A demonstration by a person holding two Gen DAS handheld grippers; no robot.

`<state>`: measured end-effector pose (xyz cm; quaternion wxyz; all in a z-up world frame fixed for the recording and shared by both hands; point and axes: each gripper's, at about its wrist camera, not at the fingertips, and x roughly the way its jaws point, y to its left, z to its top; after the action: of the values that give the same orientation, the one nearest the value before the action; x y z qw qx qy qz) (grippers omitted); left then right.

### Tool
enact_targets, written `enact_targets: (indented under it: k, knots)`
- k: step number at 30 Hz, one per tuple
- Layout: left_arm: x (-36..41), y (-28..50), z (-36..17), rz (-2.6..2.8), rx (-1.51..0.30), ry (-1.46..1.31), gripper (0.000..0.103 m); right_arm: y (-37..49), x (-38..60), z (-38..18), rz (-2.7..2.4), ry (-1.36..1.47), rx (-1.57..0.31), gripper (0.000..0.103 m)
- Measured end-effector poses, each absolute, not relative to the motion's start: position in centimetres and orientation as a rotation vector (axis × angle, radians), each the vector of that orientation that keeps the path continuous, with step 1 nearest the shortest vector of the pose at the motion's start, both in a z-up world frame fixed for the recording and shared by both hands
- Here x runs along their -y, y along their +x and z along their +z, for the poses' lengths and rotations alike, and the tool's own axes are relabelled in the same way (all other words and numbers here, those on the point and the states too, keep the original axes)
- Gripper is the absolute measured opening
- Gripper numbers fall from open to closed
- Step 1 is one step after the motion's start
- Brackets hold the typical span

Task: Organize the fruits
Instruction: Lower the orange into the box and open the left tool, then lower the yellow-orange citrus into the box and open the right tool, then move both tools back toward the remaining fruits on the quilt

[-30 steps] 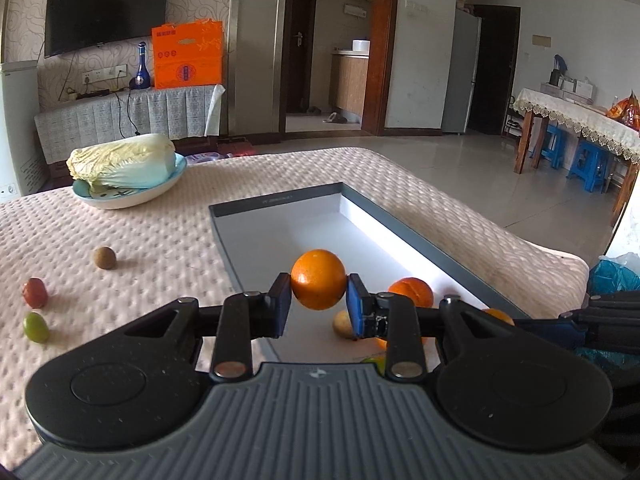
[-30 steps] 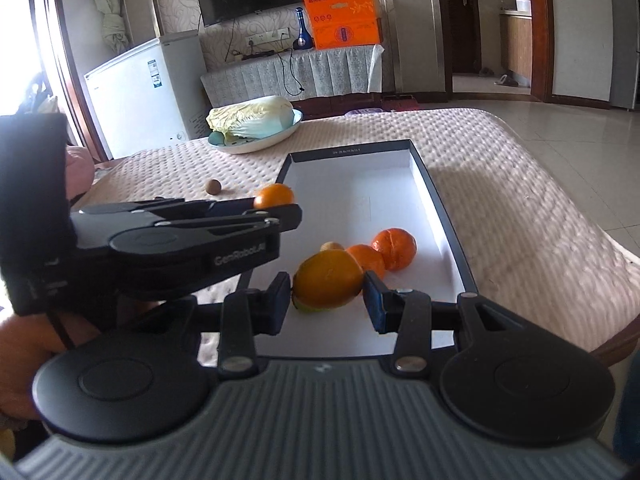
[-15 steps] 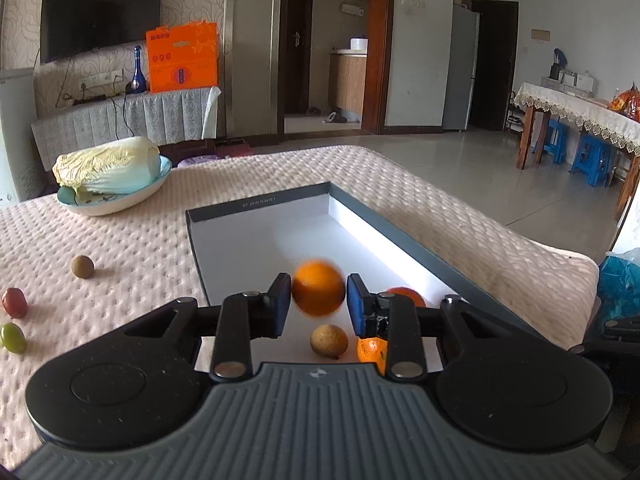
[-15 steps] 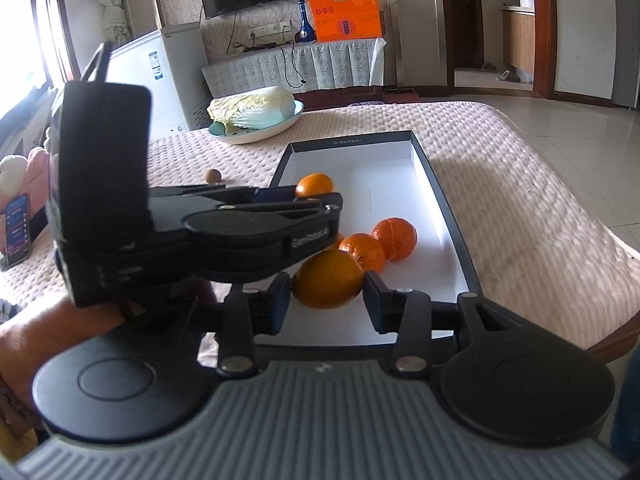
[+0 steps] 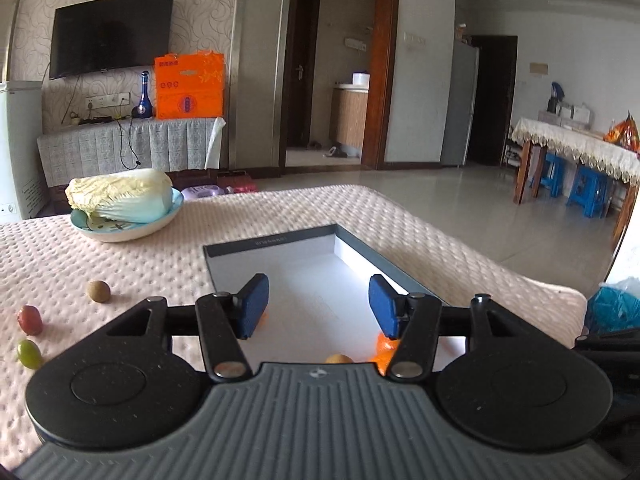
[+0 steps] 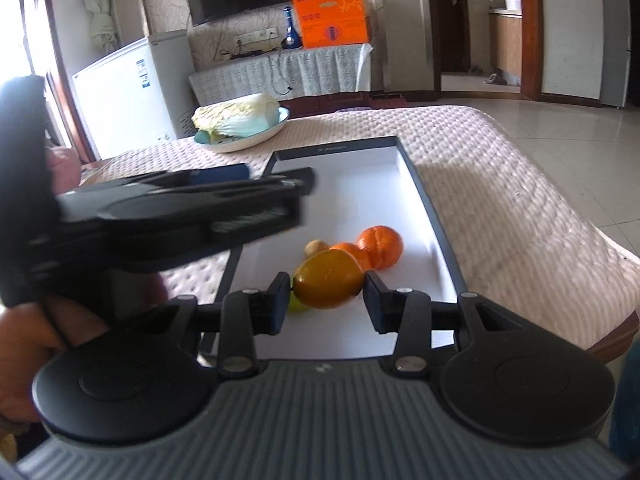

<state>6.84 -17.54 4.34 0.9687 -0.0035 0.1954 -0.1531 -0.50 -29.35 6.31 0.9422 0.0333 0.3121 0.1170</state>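
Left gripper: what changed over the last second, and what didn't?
The left gripper let go of its orange: the jaws, shut on it a second ago, now stand wide open and empty over the tray. Where that orange ended up is not clear. The right gripper stays shut on the yellow-orange fruit. The three small fruits on the cloth have not moved.

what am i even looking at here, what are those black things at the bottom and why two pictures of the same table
Each black thing is a handheld claw with two blue-padded fingers; a person holds one in each hand, and a camera on each looks forward along the fingers. So you get two views of one table.

The left claw is open and holds nothing. The right claw is shut on an orange fruit over the shallow box, where two tangerines and a small brown fruit lie.

On the padded tablecloth sit a cabbage in a dish, plus a brown, a red and a green fruit.
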Motion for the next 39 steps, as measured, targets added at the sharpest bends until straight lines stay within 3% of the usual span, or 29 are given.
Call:
enact_targets:
  k: [24, 27, 30, 39]
  knots:
    - [8.9, 4.6, 6.9, -0.192, -0.376, -0.052, 0.067, 2.7, 28.5, 5.5, 0.111, 0.115, -0.637, 0.044]
    - [8.1, 4.4, 7.1, -0.183, -0.371, -0.053, 0.067, 2.9, 28.3, 5.6, 0.088, 0.128, -0.622, 0.049]
    - [7.3, 4.1, 7.3, -0.172, -0.367, -0.051, 0.067, 2.7, 28.1, 5.9, 0.061, 0.14, -0.581, 0.063]
    - [4.5, 3.5, 7.6, -0.127, -0.361, -0.059, 0.068, 2.0, 26.3, 7.4, 0.073, 0.169, -0.463, 0.063]
